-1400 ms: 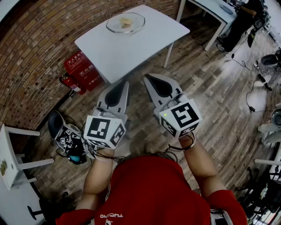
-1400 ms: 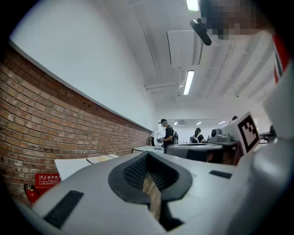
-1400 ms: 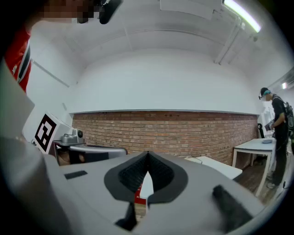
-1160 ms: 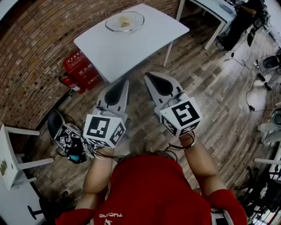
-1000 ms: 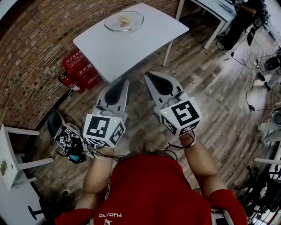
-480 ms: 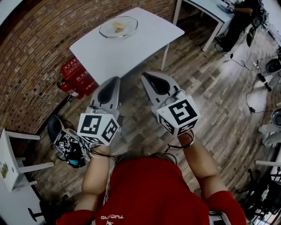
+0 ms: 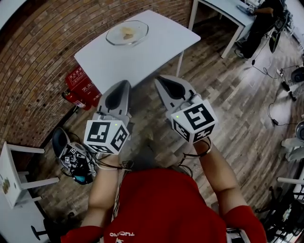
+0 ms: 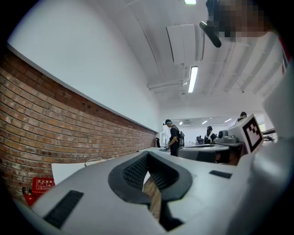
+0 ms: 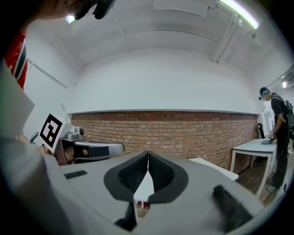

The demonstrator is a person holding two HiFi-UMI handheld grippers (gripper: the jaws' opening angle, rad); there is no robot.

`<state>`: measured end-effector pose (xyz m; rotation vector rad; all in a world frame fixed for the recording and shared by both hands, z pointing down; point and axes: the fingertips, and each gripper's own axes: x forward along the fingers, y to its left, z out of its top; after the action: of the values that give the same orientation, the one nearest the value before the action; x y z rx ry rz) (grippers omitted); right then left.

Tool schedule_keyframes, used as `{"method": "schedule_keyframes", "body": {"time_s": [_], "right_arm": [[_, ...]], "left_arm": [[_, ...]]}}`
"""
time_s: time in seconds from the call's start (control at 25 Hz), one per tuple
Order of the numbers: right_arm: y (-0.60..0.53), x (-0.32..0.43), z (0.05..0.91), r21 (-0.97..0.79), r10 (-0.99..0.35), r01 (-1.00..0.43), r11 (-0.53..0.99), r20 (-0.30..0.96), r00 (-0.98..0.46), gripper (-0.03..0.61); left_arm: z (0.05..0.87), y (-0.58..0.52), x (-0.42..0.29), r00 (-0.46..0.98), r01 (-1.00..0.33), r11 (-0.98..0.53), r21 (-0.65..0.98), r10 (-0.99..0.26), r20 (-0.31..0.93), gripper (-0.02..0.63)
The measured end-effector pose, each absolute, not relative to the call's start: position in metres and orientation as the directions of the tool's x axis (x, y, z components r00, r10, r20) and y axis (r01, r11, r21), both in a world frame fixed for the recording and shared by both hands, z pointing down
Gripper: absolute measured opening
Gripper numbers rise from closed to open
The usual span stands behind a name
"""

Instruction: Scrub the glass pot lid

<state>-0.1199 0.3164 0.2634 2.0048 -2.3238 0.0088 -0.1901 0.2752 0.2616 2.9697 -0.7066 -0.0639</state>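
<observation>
A round glass pot lid (image 7: pixel 127 33) lies on a white table (image 7: pixel 156 45) near its far left corner, with something yellowish under or on it. Both grippers are held level over the wooden floor, short of the table's near edge. My left gripper (image 7: pixel 125 85) is shut with nothing between its jaws. My right gripper (image 7: pixel 159 80) is also shut and empty, its tips close to the table's front edge. In the left gripper view the jaw tips (image 8: pixel 147 155) meet; in the right gripper view the tips (image 9: pixel 148 154) meet too.
A brick wall (image 7: pixel 42 52) runs along the left. Red fire extinguishers and their red box (image 7: pixel 80 85) stand on the floor beside the table. A black chair with gear (image 7: pixel 71 154) is at lower left. Another white table (image 7: pixel 228 9) and a person (image 7: pixel 263 19) are at upper right.
Both grippers have advanced toward the white table, which now lies closer in the head view. Their jaws stayed shut.
</observation>
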Motion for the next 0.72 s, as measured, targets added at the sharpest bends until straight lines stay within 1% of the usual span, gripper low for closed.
{"method": "schedule_keyframes", "body": {"time_s": [0.32,0.72], "right_arm": [[0.242,-0.08,0.271,0.066,-0.987,-0.986,0.151,0.066,-0.147,0.029],[0.086,-0.023,0.265,0.091,-0.975,-0.973,0.212,0.081,-0.205,0.031]], "left_arm": [[0.272,0.195,-0.151,0.88,-0.469,-0.878,0.097,-0.474,-0.033,0.017],[0.27,0.044,-0.091,0.842,-0.533,-0.841,0.087,-0.538,-0.045,0.017]]}}
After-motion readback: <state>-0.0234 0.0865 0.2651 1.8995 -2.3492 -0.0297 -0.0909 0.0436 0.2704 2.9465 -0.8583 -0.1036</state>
